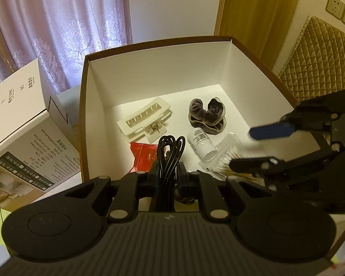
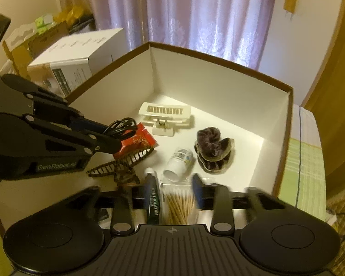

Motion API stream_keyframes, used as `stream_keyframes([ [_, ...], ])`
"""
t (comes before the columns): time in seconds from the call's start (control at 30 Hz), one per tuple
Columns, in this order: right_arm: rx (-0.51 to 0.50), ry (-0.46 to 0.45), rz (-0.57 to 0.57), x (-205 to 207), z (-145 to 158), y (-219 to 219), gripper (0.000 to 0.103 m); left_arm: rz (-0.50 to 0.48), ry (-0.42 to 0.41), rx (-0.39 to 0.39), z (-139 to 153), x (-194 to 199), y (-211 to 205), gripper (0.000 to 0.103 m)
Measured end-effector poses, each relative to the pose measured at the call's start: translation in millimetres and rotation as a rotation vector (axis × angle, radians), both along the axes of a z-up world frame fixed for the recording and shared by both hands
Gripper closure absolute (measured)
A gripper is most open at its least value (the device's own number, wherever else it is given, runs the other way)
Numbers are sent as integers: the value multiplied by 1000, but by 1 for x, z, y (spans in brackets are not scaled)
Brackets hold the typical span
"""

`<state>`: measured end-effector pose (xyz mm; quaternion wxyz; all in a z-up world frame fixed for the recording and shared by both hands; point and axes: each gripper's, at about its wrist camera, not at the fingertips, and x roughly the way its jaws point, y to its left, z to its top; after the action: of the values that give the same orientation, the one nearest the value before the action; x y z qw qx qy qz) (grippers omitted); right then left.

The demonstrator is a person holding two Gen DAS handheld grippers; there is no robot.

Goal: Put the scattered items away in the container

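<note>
we are holding the left tongs [image 1: 169, 174] closed on a coiled black cable [image 1: 170, 154], its long axis running straight ahead along the fingers, loops pointing into the brown box [image 1: 84, 115]. inside, left to right, are lying a cream hair clip [image 1: 145, 122], a red packet [image 1: 143, 157], a white bottle [image 1: 201, 143] tipped on its side with its mouth toward us, and a dark scrunchie [image 1: 207, 115]. the right tongs [image 2: 172, 195] are gaping open above a bag of cotton swabs [image 2: 179, 204], gripping nothing.

Matt cardboard box [image 1: 260, 69] (scrunchie [image 1: 207, 112] seemingly velvet)
</note>
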<state>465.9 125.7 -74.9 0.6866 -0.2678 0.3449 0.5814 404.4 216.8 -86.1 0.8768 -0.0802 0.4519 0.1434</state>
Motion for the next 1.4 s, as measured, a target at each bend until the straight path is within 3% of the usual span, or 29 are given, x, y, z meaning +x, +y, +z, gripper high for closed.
stream_keyframes([
  [0.3,4,21,30,-10,6,-22,37,-16,43,6,-3,-12,-11,92],
  [0.57,5,22,42,-21,8,-33,33,-11,48,5,2,-24,-18,90],
  [1.03,15,20,59,-45,18,-54,9,-8,33,-9,15,-54,-35,63],
  [1.13,24,26,46,-47,21,-61,6,-4,19,-6,22,-61,-39,57],
  [1.3,38,30,28,-54,31,-74,2,27,-5,-10,36,-73,-45,39],
  [1.4,44,29,14,-58,37,-82,2,40,-18,-13,45,-81,-50,35],
])
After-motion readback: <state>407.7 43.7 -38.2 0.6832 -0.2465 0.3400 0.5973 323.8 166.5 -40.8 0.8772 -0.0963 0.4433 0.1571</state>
